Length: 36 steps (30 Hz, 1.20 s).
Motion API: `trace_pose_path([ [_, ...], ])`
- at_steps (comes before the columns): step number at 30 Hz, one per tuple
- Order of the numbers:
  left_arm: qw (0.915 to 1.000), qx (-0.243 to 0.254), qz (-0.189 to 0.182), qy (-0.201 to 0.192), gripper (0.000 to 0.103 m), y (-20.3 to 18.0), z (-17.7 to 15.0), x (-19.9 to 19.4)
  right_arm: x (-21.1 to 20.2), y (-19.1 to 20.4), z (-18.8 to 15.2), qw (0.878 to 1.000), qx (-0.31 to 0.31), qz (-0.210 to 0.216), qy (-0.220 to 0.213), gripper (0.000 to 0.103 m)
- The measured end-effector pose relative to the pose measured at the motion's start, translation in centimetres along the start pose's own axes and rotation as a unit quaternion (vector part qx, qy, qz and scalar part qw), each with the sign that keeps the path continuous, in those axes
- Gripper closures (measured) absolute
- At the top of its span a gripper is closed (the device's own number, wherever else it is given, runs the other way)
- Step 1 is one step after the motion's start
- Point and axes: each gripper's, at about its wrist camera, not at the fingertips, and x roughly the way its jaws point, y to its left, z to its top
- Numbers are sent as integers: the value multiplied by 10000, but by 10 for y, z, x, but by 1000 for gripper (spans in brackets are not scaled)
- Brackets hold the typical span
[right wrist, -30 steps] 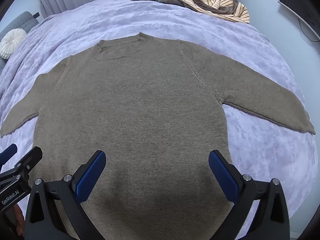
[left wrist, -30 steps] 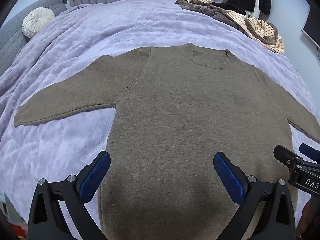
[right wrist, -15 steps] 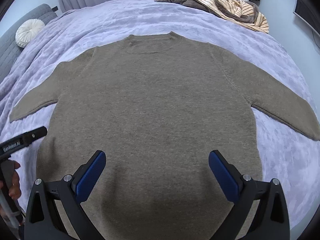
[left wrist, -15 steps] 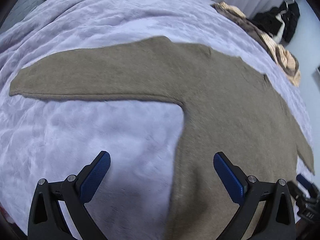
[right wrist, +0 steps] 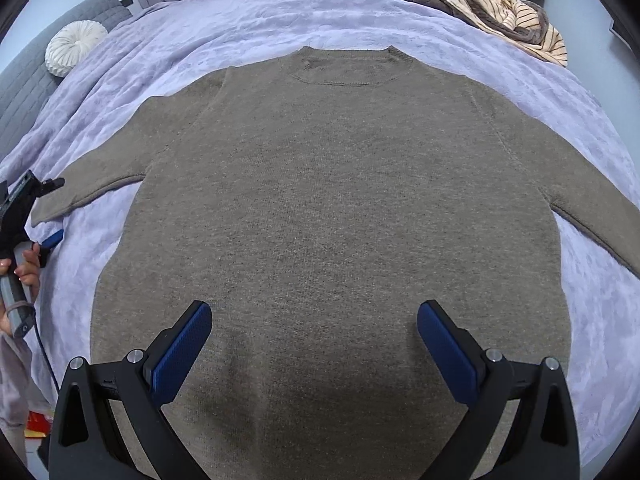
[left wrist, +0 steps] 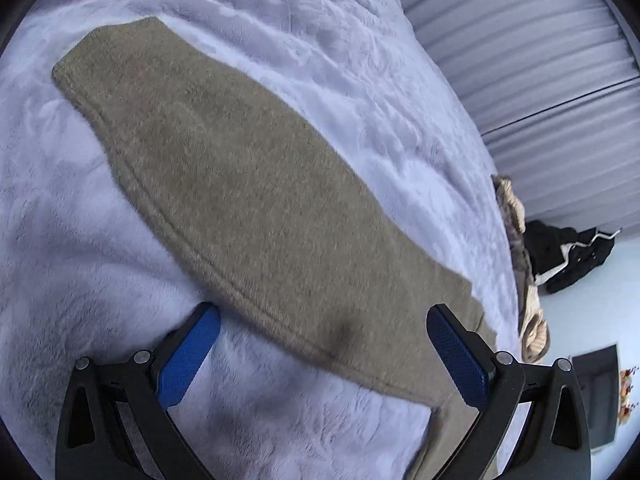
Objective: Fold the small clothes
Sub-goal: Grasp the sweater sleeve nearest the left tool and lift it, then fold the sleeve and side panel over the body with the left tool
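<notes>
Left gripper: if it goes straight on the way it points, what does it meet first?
Most likely the brown knit sweater's sleeve, which lies across the open left gripper on the lilac plush blanket; depth is unclear.

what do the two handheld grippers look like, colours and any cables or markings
Both grippers look the same: the left gripper and right gripper have black angular frames with triangular cut-outs, silver screw heads, and fingers faced with textured blue pads. In the right wrist view the left one has a grey handle, a dark cable trailing down, and the person's bare hand with pale nails. Markings are unreadable.
</notes>
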Motion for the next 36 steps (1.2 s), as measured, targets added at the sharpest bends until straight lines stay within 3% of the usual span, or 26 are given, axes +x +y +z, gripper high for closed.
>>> trace_pose_path([
  [2,9995,-3,-66,-299,4,-2,4,-2,3,6,2,10000,-65,11,51,1],
  [5,9981,64,37,-612,53,-2,9,-2,4,12,3,9999,-115,72,61,1],
  [6,9979,136,-96,-618,82,-3,10,0,3,13,4,9999,-120,107,48,1],
  [7,9977,239,-214,-601,95,-6,12,1,3,14,4,9998,-121,147,33,1],
  [10,9907,1034,-306,-829,95,-37,10,-11,-1,14,4,9996,-129,251,-81,1],
  [16,9578,2542,-1123,-737,95,-150,-30,-20,-14,-3,5,9971,115,546,-526,1],
  [21,9181,3638,-1571,-51,95,-260,-111,15,-26,-35,3,9927,531,694,-828,1],
  [23,9086,3888,-1505,258,95,-285,-145,34,-28,-56,0,9909,799,690,-840,1],
  [27,8988,4137,-1148,884,95,-315,-205,76,-25,-100,-11,9855,1342,690,-782,1],
  [29,8900,4393,-650,1036,79,-320,-231,94,-22,-120,-17,9829,1548,674,-730,1],
  [30,8874,4462,-459,1064,44,-319,-238,101,-20,-129,-19,9823,1615,655,-691,1],
  [31,8872,4490,-343,1006,17,-312,-244,102,-16,-136,-20,9820,1663,629,-639,1],
  [33,8865,4556,-146,796,13,-304,-254,102,-11,-146,-21,9823,1686,591,-556,1],
  [36,8831,4624,-4,796,13,-291,-251,94,-8,-146,-12,9868,1446,455,-578,1],
])
